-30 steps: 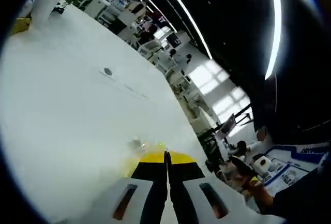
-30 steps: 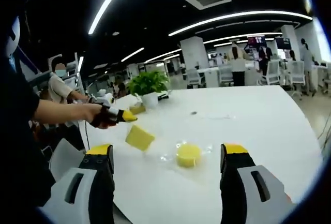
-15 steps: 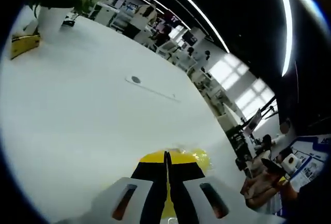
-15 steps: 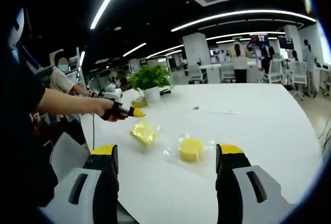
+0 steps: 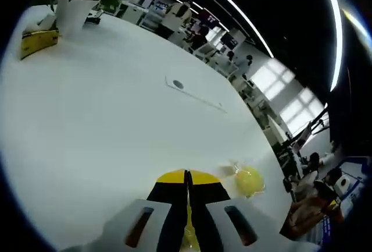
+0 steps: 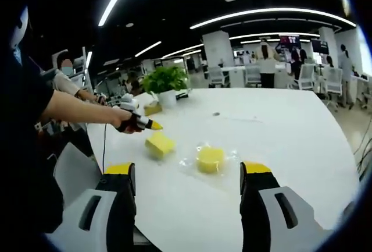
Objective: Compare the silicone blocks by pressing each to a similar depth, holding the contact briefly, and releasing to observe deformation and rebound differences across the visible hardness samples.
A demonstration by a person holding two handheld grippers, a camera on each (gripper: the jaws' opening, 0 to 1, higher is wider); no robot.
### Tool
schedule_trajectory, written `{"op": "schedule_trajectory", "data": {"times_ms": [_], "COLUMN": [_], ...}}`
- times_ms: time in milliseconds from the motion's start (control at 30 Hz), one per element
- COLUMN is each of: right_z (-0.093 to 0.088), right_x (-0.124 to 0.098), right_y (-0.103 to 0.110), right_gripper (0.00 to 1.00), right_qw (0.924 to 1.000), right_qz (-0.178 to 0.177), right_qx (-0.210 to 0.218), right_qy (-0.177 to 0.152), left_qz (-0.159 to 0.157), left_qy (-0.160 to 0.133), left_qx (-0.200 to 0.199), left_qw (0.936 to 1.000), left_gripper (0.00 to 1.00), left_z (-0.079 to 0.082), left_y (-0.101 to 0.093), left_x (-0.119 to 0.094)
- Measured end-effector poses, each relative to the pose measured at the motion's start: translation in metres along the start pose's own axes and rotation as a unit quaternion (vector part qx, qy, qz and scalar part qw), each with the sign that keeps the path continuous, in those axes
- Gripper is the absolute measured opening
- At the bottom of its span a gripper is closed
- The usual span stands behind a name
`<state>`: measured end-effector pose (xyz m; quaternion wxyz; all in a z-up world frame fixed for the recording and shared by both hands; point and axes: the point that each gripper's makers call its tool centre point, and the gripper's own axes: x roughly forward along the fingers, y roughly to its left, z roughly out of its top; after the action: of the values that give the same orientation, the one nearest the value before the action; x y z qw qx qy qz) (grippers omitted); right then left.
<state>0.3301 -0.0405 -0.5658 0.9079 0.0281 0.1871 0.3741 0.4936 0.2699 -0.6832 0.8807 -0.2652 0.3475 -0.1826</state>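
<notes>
Left gripper view: left claw jaws pressed together, gripping nothing, over the white desk; round silicone block lies right of its tips. Right gripper view: right claw spread wide, empty; round block ahead between its jaws, square silicone block ahead-left, below the left claw's tip.

Square yellow silicone block lying beside round yellow block in clear wrap, on white table

A smooth, matt white finish is shown by the table. The round silicone block is wrapped in glossy clear plastic film, while the square silicone block is seen as matt yellow.
</notes>
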Motion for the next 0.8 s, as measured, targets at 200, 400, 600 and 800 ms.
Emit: {"op": "schedule_trajectory", "data": {"times_ms": [200, 400, 600, 800], "right_z": [-0.003, -0.002, -0.004, -0.002], "right_x": [0.004, 0.002, 0.001, -0.002], "right_y": [0.006, 0.010, 0.012, 0.011], "right_gripper": [0.64, 0.63, 0.63, 0.63], "right_qw": [0.9999, 0.9998, 0.9997, 0.9996], "right_qz": [0.003, 0.009, 0.006, 0.004], "right_qx": [-0.005, -0.011, -0.011, -0.017], "right_qy": [0.013, 0.014, 0.023, 0.022], "left_qz": [0.006, -0.007, -0.017, -0.008], "left_qy": [0.022, 0.006, -0.016, -0.003], "left_qx": [-0.004, -0.005, -0.003, 0.028], "left_qw": [0.9997, 0.9999, 0.9997, 0.9996], "left_gripper": [0.00, 0.00, 0.00, 0.06], "left_z": [-0.019, -0.010, 0.011, 0.007], "left_y": [0.001, 0.002, -0.009, -0.013], "left_x": [0.013, 0.012, 0.011, -0.002]}}
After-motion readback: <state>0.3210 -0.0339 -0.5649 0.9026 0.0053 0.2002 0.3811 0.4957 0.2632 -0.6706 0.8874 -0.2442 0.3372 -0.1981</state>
